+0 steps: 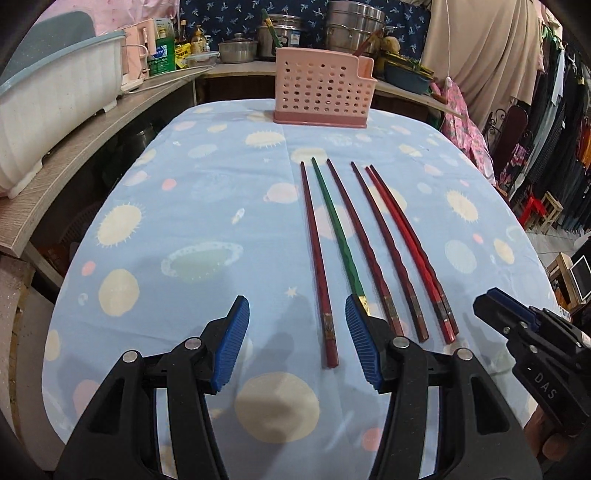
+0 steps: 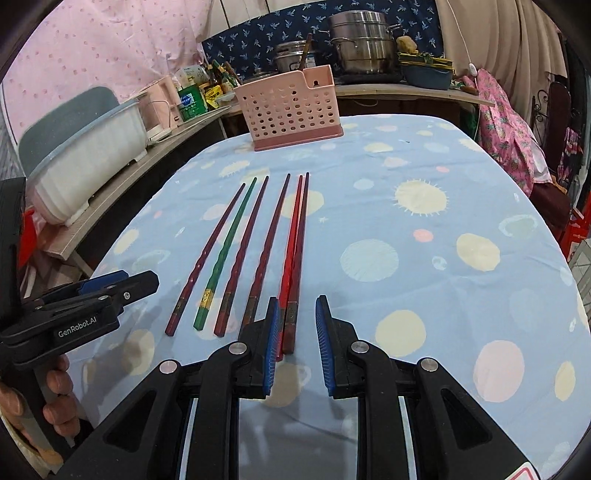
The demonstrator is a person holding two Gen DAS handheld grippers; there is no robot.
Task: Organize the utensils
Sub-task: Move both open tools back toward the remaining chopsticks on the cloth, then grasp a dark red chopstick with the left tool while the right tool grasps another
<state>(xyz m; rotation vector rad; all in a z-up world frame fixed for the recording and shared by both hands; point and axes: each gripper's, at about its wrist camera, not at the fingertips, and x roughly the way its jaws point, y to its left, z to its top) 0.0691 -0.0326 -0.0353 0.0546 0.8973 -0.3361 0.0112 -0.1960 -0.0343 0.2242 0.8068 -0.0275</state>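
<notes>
A: Where are the utensils?

B: Six chopsticks (image 1: 369,247) lie side by side on the surface (image 1: 184,221), which is covered by a pale blue cloth with planets and suns. They sit at the centre of the left wrist view, running from mid-frame down toward the bottom. One is green (image 1: 338,232), one bright red (image 1: 410,251), the others dark red-brown. The bright red one lies against a dark one, seemingly touching it.

A: And the place they go?

B: A pink perforated utensil holder (image 1: 319,88) stands upright at the top centre, well apart from the chopsticks. No utensils show inside it, so by my reading nothing is sorted yet; all six remain.

A: What are the grippers doing?

B: The left gripper (image 1: 297,343) has its jaws apart and empty, above the thick end of the leftmost chopstick. The right gripper (image 2: 295,347) has its jaws narrowly apart over the ends of the red pair, gripping nothing. A hand (image 2: 40,398) shows at lower left of the right wrist view.

A: Beyond that?

B: Steel pots (image 1: 354,26) and a white dish rack (image 1: 55,96) at the back.
</notes>
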